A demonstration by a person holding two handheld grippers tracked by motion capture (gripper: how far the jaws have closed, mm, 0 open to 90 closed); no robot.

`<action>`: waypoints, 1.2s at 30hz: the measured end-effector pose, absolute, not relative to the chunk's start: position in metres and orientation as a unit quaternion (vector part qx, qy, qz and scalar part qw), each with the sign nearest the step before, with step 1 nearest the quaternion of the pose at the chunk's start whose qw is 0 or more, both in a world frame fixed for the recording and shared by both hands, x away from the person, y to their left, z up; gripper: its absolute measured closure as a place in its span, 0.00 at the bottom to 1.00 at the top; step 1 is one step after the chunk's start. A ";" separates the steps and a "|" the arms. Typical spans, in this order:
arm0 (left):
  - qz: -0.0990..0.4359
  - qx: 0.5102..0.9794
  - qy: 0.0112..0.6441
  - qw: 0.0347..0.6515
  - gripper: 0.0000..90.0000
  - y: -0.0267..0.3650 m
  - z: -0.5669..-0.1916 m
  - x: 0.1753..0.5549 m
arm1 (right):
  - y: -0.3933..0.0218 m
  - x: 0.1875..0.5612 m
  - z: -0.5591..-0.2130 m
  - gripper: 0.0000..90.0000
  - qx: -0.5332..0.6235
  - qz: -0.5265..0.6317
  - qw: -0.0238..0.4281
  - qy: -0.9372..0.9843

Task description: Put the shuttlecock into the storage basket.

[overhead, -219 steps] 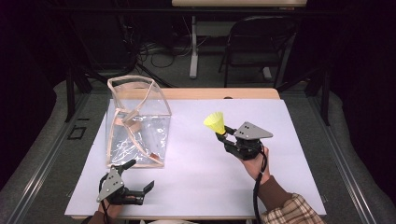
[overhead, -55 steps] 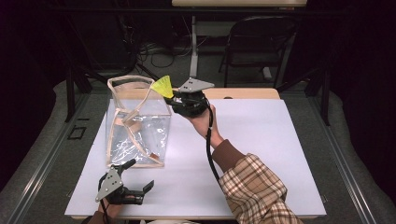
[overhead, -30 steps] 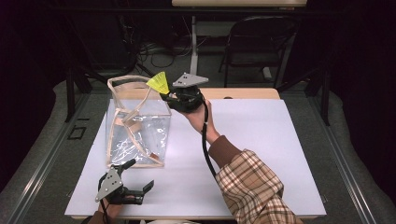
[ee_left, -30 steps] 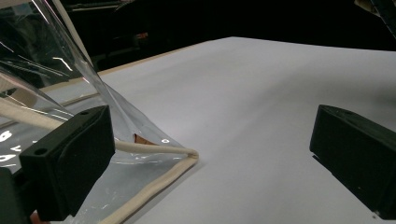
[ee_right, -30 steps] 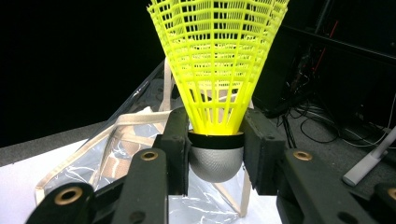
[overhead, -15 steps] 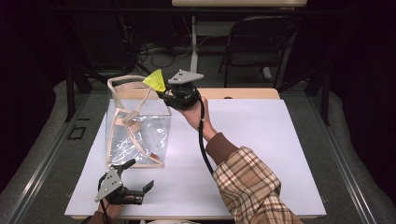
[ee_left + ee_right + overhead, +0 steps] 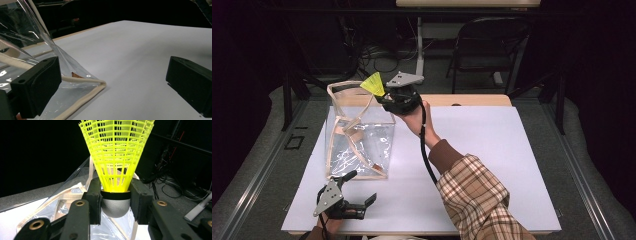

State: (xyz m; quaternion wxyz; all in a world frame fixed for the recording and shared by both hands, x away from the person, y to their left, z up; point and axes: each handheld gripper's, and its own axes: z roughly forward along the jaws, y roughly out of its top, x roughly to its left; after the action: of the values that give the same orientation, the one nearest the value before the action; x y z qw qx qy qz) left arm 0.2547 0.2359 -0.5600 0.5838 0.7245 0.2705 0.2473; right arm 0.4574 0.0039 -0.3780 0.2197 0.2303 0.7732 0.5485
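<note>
Since the earliest picture, the shuttlecock (image 7: pixel 373 83) has been carried from the right-centre of the high view to the upper-left part of it, and it's now held right over the open top of the clear bag (image 7: pixel 359 131). Over the last half second or so hardly any shift can be made out.

The shuttlecock is pinched by the right gripper (image 7: pixel 384 96), with the jaws pressed against both sides of its rounded grey base (image 7: pixel 115 207). In the right gripper view a bright yellow plastic skirt with a lattice pattern can be seen fanning out wide toward the top of the frame, and a thin black band is wrapped where the skirt meets the base. It's pointed skirt-first, away from the hand, tilted up and to the left in the high view.

The bag is stood upright on the white table (image 7: pixel 492 150), left of centre, and is made of see-through plastic edged with cream-coloured trim and straps.

The left gripper (image 7: pixel 349 205) is rested low at the bottom left of the high view, just in front of the bag's near corner. Its jaws are spread wide with nothing between them, which is clearly seen in the left gripper view, where the bag's trimmed bottom corner (image 7: pixel 101 83) is lying just ahead.
</note>
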 end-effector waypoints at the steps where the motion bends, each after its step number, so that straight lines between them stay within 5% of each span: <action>1: 0.247 0.725 0.270 0.584 0.00 0.236 -0.560 0.255 | 0.004 0.458 -0.377 0.72 0.229 0.547 0.219 0.775; 36: 0.244 0.722 0.271 0.588 0.00 0.237 -0.560 0.255 | 0.041 0.475 -0.369 0.72 0.221 0.539 0.205 0.786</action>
State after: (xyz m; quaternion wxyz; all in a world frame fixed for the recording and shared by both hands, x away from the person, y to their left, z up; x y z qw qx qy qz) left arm 0.2552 0.2375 -0.5597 0.5877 0.7224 0.2706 0.2438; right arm 0.4753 0.0412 -0.3693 0.2046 0.2214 0.7863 0.5393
